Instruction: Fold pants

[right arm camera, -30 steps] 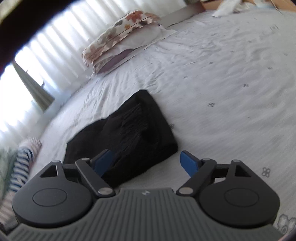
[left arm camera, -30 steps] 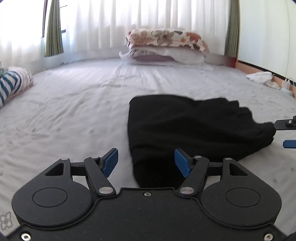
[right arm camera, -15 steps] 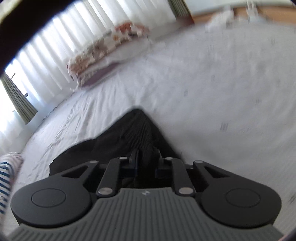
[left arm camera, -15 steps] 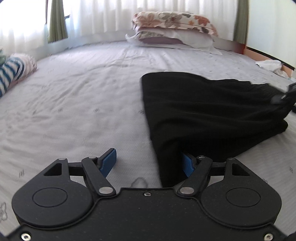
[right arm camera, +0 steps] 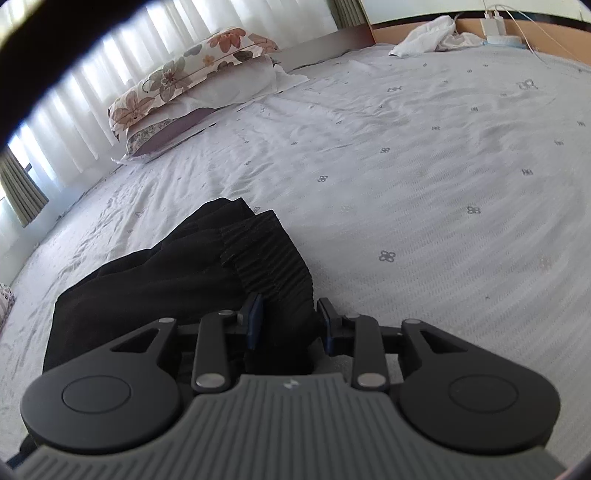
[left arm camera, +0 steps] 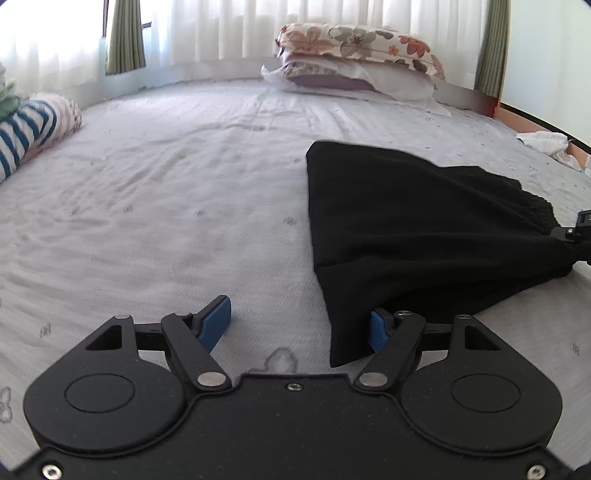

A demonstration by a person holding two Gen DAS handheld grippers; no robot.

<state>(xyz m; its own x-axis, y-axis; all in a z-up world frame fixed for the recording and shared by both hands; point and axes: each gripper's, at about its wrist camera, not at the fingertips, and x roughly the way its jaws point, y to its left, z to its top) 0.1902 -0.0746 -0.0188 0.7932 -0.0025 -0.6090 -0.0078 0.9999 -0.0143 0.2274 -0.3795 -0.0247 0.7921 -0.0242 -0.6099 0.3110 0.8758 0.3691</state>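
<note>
Our left gripper (left arm camera: 301, 326) has its jaws spread wide: the left blue pad (left arm camera: 216, 323) rests bare over the bedsheet (left arm camera: 166, 206), while the right pad is partly tucked behind the near corner of the black pants (left arm camera: 413, 221), with only a sliver of blue showing. Nothing is pinched between the two pads; the cloth touches just the one side.

Our right gripper (right arm camera: 290, 323) has its jaws drawn in around a bunch of the pants (right arm camera: 177, 288) — the gathered, ribbed waistband end sits between the fingertips and fills the gap. In the left wrist view we see this gripper (left arm camera: 580, 236) at the far right edge, with the fabric pulled taut toward it and raised off the sheet there.

The pants lie folded on the bed, in front of us and to the right, the far corner flat on the sheet.

Further out, a floral pillow (left arm camera: 358, 40) is stacked on a paler pillow against the curtains (left arm camera: 221, 33). A striped bundle (left arm camera: 27, 129) lies at the left edge, and a white cloth (right arm camera: 428, 35) is crumpled near the wooden bed frame at the right.
</note>
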